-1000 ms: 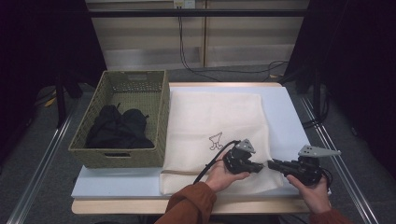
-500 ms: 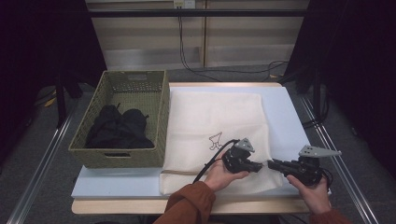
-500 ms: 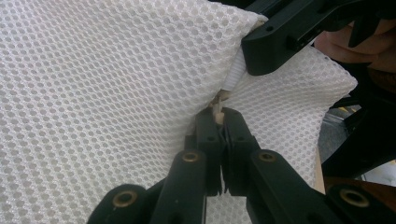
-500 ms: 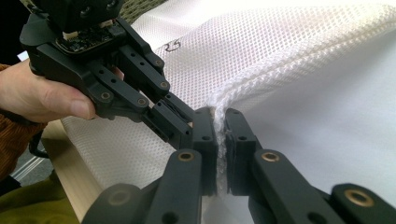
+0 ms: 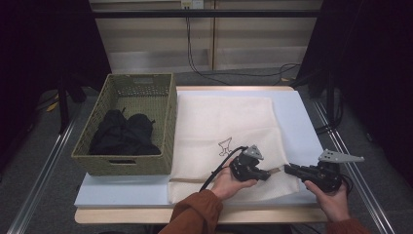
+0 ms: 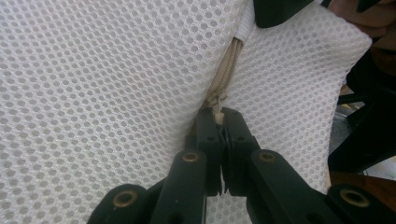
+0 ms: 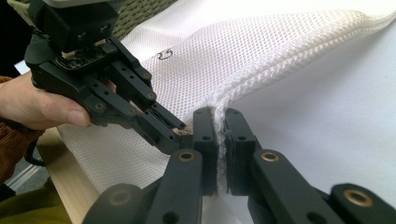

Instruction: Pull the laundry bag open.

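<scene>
A white mesh laundry bag (image 5: 229,131) lies flat on the pale blue tabletop (image 5: 297,117). A beige zipper (image 6: 225,65) runs along its near edge. My left gripper (image 5: 267,174) is shut on the zipper pull (image 6: 217,111), which sits pinched between the jaw tips of the left gripper (image 6: 219,117). My right gripper (image 5: 288,169) faces it from the right, shut on the bag's corded edge (image 7: 247,88) at the near right corner. In the right gripper view the right gripper (image 7: 220,117) clamps the seam, and the left gripper (image 7: 180,133) almost touches its tips.
A woven green basket (image 5: 165,122) with dark clothes (image 5: 124,134) stands left of the bag. The table's wooden front edge (image 5: 272,215) runs just below both hands. Cables hang behind the far edge.
</scene>
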The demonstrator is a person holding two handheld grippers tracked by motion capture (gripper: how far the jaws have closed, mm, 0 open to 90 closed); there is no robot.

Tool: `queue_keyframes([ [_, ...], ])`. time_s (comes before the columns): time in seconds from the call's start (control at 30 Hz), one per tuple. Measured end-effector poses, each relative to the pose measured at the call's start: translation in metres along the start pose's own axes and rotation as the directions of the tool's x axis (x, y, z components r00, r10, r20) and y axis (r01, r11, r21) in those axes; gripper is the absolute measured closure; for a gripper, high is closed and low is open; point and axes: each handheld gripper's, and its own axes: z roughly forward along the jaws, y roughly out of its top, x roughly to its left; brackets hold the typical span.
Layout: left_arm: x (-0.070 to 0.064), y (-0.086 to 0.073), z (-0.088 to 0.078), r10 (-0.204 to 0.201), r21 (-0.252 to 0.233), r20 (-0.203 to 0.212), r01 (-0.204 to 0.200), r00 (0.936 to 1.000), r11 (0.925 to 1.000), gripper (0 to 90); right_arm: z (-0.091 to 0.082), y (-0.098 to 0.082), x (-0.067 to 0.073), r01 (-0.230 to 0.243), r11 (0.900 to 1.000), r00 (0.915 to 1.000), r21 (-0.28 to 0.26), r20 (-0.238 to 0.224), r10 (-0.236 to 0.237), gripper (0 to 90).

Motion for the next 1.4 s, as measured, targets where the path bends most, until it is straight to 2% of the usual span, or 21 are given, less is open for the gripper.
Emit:
queue_keyframes([
  [0.1, -0.001, -0.002, 0.0, 0.021, 0.005, -0.011, -0.021, 0.9997, 0.9998, 87.2, 0.001, -0.002, -0.001, -0.006, 1.0, 1.0, 0.005, -0.006, 0.006, 85.0],
  [0.17, -0.002, -0.003, -0.003, 0.025, 0.021, -0.012, -0.025, 0.9996, 0.9995, 87.2, 0.002, -0.002, -0.001, -0.006, 1.0, 1.0, 0.009, -0.007, 0.006, 85.0],
  [0.2, -0.003, -0.004, -0.003, 0.007, 0.002, -0.012, -0.007, 0.9999, 1.0, 87.3, 0.002, -0.002, 0.0, -0.005, 1.0, 0.9999, 0.012, -0.01, 0.005, 85.0],
  [0.23, -0.003, -0.005, -0.003, 0.012, -0.002, -0.012, -0.012, 0.9999, 0.9999, 87.3, 0.003, -0.002, 0.0, -0.006, 1.0, 0.9999, 0.012, -0.008, 0.006, 85.0],
  [0.27, -0.002, -0.004, -0.005, 0.027, 0.022, -0.019, -0.027, 0.9995, 0.9994, 87.2, 0.004, -0.003, 0.0, -0.005, 1.0, 0.9999, 0.012, -0.011, 0.005, 84.9],
  [0.3, -0.003, -0.005, -0.005, 0.028, 0.014, -0.023, -0.028, 0.9993, 0.9995, 87.2, 0.004, -0.003, 0.001, -0.009, 1.0, 0.9999, 0.017, -0.011, 0.009, 84.9],
  [0.37, -0.003, -0.005, -0.007, 0.012, 0.03, -0.031, -0.012, 0.9994, 0.9995, 87.3, 0.005, -0.003, 0.002, -0.001, 1.0, 1.0, 0.015, -0.007, 0.001, 85.0],
  [0.4, -0.002, -0.006, -0.008, 0.024, 0.026, -0.033, -0.023, 0.9992, 0.9994, 87.3, 0.005, -0.003, 0.003, 0.0, 1.0, 1.0, 0.016, -0.007, 0.0, 85.0],
  [0.43, -0.002, -0.007, -0.007, 0.013, 0.002, -0.032, -0.013, 0.9994, 0.9999, 87.3, 0.005, -0.003, 0.003, 0.002, 1.0, 1.0, 0.008, 0.001, -0.002, 85.0],
  [0.57, -0.002, -0.008, -0.01, 0.03, 0.027, -0.03, -0.029, 0.9991, 0.9992, 87.3, 0.004, -0.002, 0.004, 0.001, 1.0, 1.0, 0.009, -0.007, -0.001, 85.0],
  [0.63, -0.001, -0.009, -0.01, 0.017, 0.029, -0.035, -0.016, 0.9992, 0.9995, 87.3, 0.004, -0.002, 0.003, -0.001, 1.0, 1.0, 0.009, -0.005, 0.001, 85.0],
  [0.7, -0.001, -0.011, -0.011, -0.005, 0.006, -0.025, 0.005, 0.9997, 1.0, 87.3, 0.003, -0.002, 0.002, -0.008, 1.0, 1.0, 0.003, -0.003, 0.008, 85.0],
  [0.77, -0.004, -0.009, -0.013, 0.034, 0.044, -0.036, -0.033, 0.9988, 0.9985, 87.3, 0.002, -0.003, 0.003, -0.007, 1.0, 1.0, 0.0, 0.001, 0.007, 85.0],
  [0.83, -0.004, -0.009, -0.015, 0.018, 0.035, -0.034, -0.016, 0.9993, 0.9993, 87.3, 0.003, -0.004, 0.002, -0.004, 1.0, 1.0, 0.005, -0.006, 0.004, 85.0],
  [0.87, -0.003, -0.009, -0.015, 0.027, 0.031, -0.03, -0.026, 0.9992, 0.9992, 87.3, 0.002, -0.003, 0.002, -0.008, 1.0, 0.9999, 0.004, -0.009, 0.008, 85.0],
  [0.93, -0.003, -0.01, -0.015, 0.018, 0.021, -0.033, -0.018, 0.9993, 0.9996, 87.2, 0.002, -0.003, 0.003, -0.007, 1.0, 1.0, -0.001, -0.001, 0.006, 85.0],
  [1.07, -0.002, -0.012, -0.019, 0.023, 0.035, -0.036, -0.022, 0.9991, 0.9991, 87.3, 0.003, -0.002, 0.002, -0.003, 1.0, 1.0, 0.004, -0.005, 0.003, 85.0],
  [1.17, -0.001, -0.016, -0.02, -0.005, 0.004, -0.033, 0.005, 0.9995, 1.0, 87.3, 0.003, -0.003, 0.002, -0.003, 1.0, 0.9999, 0.004, -0.01, 0.003, 85.0],
  [1.3, 0.0, -0.017, -0.022, 0.02, 0.025, -0.044, -0.019, 0.9988, 0.9995, 87.3, 0.003, -0.003, 0.002, -0.007, 1.0, 1.0, 0.005, -0.004, 0.007, 85.0],
  [1.37, 0.0, -0.018, -0.023, 0.007, 0.012, -0.045, -0.007, 0.9989, 0.9999, 87.3, 0.002, -0.003, 0.002, -0.009, 1.0, 1.0, 0.002, -0.003, 0.009, 85.0],
  [1.4, 0.001, -0.018, -0.026, 0.021, 0.038, -0.052, -0.019, 0.9984, 0.9991, 87.2, 0.001, -0.003, 0.001, -0.008, 1.0, 1.0, 0.0, -0.001, 0.008, 85.0],
])
